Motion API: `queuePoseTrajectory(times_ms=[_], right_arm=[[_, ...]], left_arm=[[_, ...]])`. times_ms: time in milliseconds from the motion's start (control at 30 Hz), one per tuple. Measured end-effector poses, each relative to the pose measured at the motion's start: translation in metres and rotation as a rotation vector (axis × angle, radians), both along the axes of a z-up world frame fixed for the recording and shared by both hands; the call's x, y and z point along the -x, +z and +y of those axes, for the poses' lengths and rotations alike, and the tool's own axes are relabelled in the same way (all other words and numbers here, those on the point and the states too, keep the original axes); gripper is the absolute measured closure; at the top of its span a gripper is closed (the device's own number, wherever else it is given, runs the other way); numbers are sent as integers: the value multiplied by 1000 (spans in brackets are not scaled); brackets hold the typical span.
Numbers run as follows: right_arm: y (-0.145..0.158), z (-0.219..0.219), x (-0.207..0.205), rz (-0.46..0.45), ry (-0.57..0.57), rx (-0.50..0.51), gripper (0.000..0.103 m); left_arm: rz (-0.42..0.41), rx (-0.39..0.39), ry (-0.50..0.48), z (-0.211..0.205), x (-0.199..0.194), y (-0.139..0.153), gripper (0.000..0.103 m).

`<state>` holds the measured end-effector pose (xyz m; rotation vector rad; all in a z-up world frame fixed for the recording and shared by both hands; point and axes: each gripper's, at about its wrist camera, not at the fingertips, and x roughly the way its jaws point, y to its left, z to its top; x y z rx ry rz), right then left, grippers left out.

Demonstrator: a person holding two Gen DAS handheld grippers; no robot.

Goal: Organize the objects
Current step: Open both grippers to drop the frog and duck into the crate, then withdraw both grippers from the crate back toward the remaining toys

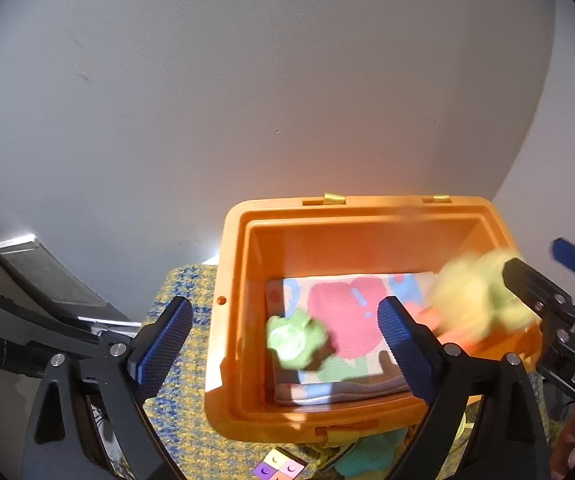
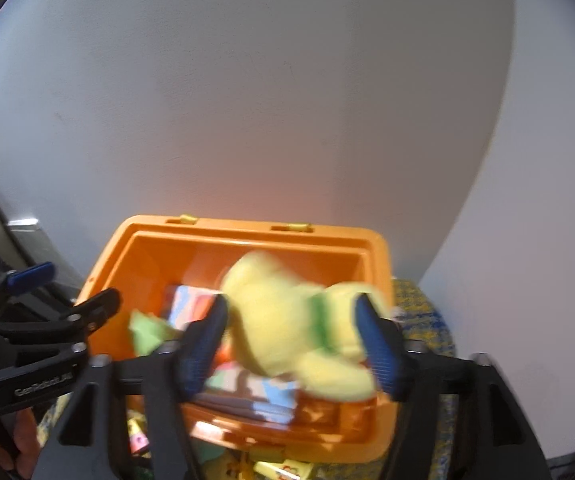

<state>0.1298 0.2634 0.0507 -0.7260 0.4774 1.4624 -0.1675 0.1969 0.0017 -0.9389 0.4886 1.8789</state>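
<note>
Right wrist view: the right gripper (image 2: 291, 344) has its blue pads spread, and a blurred yellow plush toy (image 2: 287, 332) sits between them over the near right part of the orange bin (image 2: 135, 248); whether the pads still touch it is unclear, though gaps show beside the left pad. In the left wrist view the left gripper (image 1: 283, 344) stands wide apart with nothing pressed between its pads, one pad outside the bin's left wall and the other over its inside. A small green toy (image 1: 295, 340), blurred, lies between those pads, inside the bin on a folded cloth printed with a pink heart (image 1: 343, 320). The same yellow toy shows at the bin's right wall, beside the right gripper's black finger.

The bin rests on a yellow and blue woven cloth (image 1: 183, 400) covering the table. Just in front of the bin lie a teal soft piece (image 1: 367, 456) and small coloured tiles (image 1: 279, 470). Behind the bin rises a plain pale wall (image 1: 247, 100), with a dark slanted fixture (image 1: 47, 276) at far left.
</note>
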Motion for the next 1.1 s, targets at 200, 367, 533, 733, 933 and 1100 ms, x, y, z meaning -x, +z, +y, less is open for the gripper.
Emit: queuePoseTrajectory(times_ms=[200,367,533,733,933,1100], right_arm=[[10,-12,-1,-4,-24,-13,16],[18,-15,-9,5,-32,-19,15],[17,-23,0,9,-34,-29,15],[29,-45,-1,10,-37,-46,15],[36,-70,-2,6,-40,-58,15],[38,-89,-2,9,-44,-61,15]], left_arm=[[-23,0,18,-12,5,4,6],[-14,-10,25,-25,2,16,6],[-3,-25,30,-41,-2,28,6],[1,-43,37,-64,-9,39,5],[0,-53,34,-83,-19,42,5],[7,-58,35,-97,-26,44,5]])
